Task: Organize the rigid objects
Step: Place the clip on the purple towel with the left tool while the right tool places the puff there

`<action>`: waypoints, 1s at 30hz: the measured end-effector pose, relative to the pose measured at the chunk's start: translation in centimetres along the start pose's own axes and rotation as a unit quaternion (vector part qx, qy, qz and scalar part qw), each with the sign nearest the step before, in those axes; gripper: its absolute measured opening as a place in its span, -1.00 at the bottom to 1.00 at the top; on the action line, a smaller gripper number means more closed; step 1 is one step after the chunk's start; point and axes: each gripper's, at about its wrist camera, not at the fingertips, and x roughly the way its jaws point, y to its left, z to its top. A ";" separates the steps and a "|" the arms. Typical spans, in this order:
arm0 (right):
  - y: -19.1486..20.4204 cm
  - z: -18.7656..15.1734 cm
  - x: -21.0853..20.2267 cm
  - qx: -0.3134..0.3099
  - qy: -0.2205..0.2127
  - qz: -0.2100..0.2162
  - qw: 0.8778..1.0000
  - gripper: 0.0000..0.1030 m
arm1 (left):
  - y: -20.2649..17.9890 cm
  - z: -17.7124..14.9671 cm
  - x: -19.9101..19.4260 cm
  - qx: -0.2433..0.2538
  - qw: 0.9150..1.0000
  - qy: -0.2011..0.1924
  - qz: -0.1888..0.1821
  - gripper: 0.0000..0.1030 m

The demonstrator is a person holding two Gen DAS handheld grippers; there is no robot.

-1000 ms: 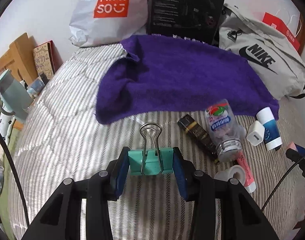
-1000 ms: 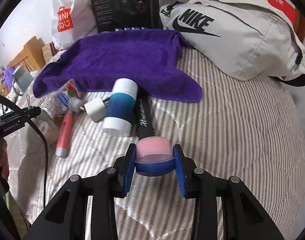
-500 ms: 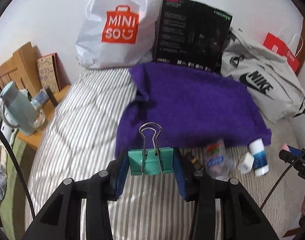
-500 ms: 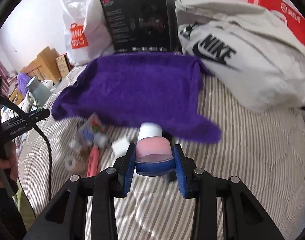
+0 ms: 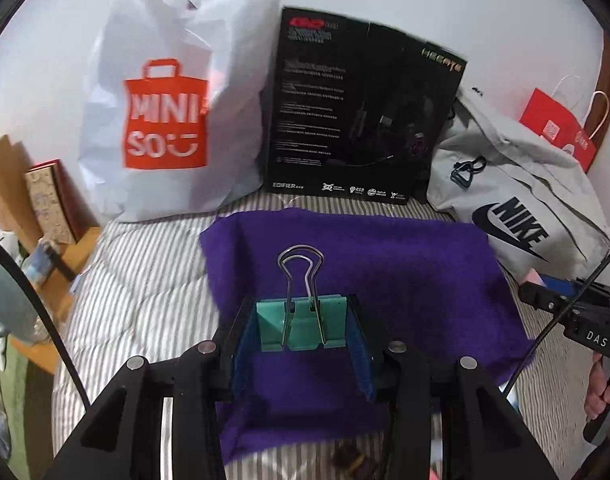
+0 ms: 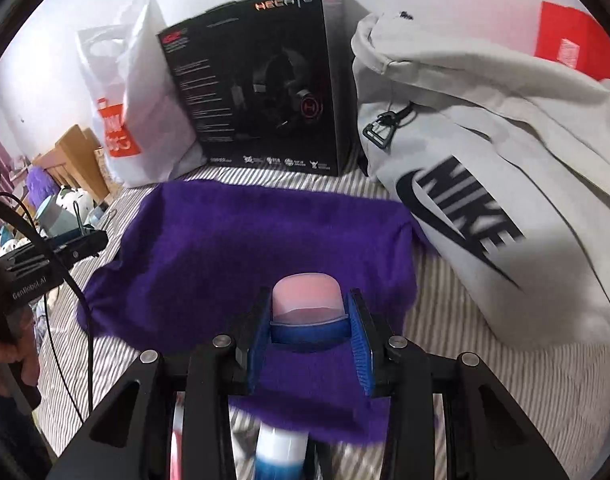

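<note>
Above a purple towel [image 5: 385,280] spread on a striped bed [image 5: 145,292]: left gripper [image 5: 303,326] clamped on a teal binder clip [image 5: 301,326], wire handles up; right gripper [image 6: 309,320] clamped on a pink-and-blue capped container [image 6: 307,298]. Behind, against the wall: white shopping bag [image 5: 177,92], black headset box [image 5: 361,112], grey Nike bag [image 6: 505,184].

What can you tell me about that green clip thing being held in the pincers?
The binder clip is a mint-green folded body, apparently painted metal, with two silver wire handles, both raised and lying close together, looping away from the camera. The left gripper clamps it by its two sides, blue pads pressed against the ends, the body's slanted faces toward the camera. It hangs in the air above the purple towel and touches nothing but the pads.
</note>
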 end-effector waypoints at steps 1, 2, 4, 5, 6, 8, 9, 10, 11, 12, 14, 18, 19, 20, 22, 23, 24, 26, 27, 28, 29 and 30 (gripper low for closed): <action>-0.1 0.5 0.8 0.001 0.003 0.000 1.000 -0.29 | 0.0 0.2 0.5 -0.001 1.000 0.002 -0.003 -0.23; -0.1 0.8 1.3 0.001 0.005 0.000 1.000 -0.29 | -0.1 0.5 1.3 -0.001 1.000 0.007 -0.005 -0.23; -0.2 1.8 3.1 -0.003 0.014 0.000 1.000 -0.29 | -0.2 1.1 3.0 0.000 1.000 0.017 -0.009 -0.23; -0.2 2.1 3.7 -0.004 0.018 0.000 1.000 -0.29 | -0.1 1.3 3.7 -0.001 1.000 0.022 -0.011 -0.23; -0.2 2.6 4.6 -0.006 0.022 -0.004 1.000 -0.29 | -0.2 1.6 4.7 -0.002 1.000 0.029 -0.013 -0.23; -0.3 3.1 5.7 -0.007 0.028 -0.008 1.000 -0.29 | -0.2 2.0 6.0 -0.002 0.999 0.037 -0.014 -0.23; -0.4 3.4 6.5 -0.006 0.033 -0.008 0.999 -0.29 | -0.3 2.2 6.7 -0.002 0.999 0.042 -0.014 -0.23; -0.4 3.6 7.2 -0.006 0.038 -0.009 0.999 -0.29 | -0.4 2.4 7.4 -0.001 0.999 0.047 -0.014 -0.23; -0.4 3.8 7.9 -0.006 0.043 -0.010 0.999 -0.29 | -0.5 2.6 8.1 -0.001 0.999 0.053 -0.015 -0.23; -0.5 4.0 8.6 -0.007 0.049 -0.015 0.999 -0.29 | -0.7 2.8 8.8 0.000 0.998 0.059 -0.016 -0.23; -0.6 4.3 9.7 -0.010 0.060 -0.019 0.998 -0.29 | -1.0 3.2 9.9 0.001 0.997 0.069 -0.020 -0.23; -0.6 4.6 11.4 -0.015 0.073 -0.024 0.997 -0.29 | -1.7 3.7 11.3 0.010 0.997 0.081 -0.018 -0.23; -0.6 4.6 11.6 -0.018 0.075 -0.026 0.997 -0.29 | -1.7 3.7 11.6 0.011 0.997 0.082 -0.015 -0.22; -0.6 4.7 11.9 -0.020 0.078 -0.028 0.996 -0.29 | -1.8 3.7 11.9 0.015 0.996 0.086 -0.010 -0.23; -0.5 4.7 12.4 -0.026 0.083 -0.035 0.996 -0.29 | -2.0 3.7 12.7 0.024 0.995 0.092 -0.005 -0.23; -0.4 4.7 12.6 -0.029 0.086 -0.037 0.995 -0.29 | -2.1 3.7 12.9 0.026 0.995 0.095 -0.003 -0.23; -0.3 4.7 12.7 -0.033 0.084 -0.040 0.995 -0.29 | -2.1 3.7 13.0 0.027 0.995 0.097 -0.002 -0.23; -0.2 4.7 12.8 -0.038 0.085 -0.042 0.995 -0.28 | -2.1 3.7 13.3 0.028 0.995 0.100 -0.001 -0.23; -0.2 4.7 12.9 -0.038 0.086 -0.041 0.995 -0.28 | -2.2 3.7 13.4 0.027 0.995 0.101 -0.002 -0.23; -0.2 4.8 12.9 -0.038 0.086 -0.041 0.995 -0.27 | -2.2 3.6 13.4 0.028 0.994 0.102 -0.001 -0.22; -0.2 4.7 12.9 -0.040 0.085 -0.040 0.995 -0.25 | -2.3 3.7 13.5 0.030 0.994 0.102 0.000 -0.22; -0.2 4.7 12.9 -0.043 0.084 -0.036 0.995 -0.19 | -2.5 3.6 13.5 0.033 0.994 0.102 0.004 -0.22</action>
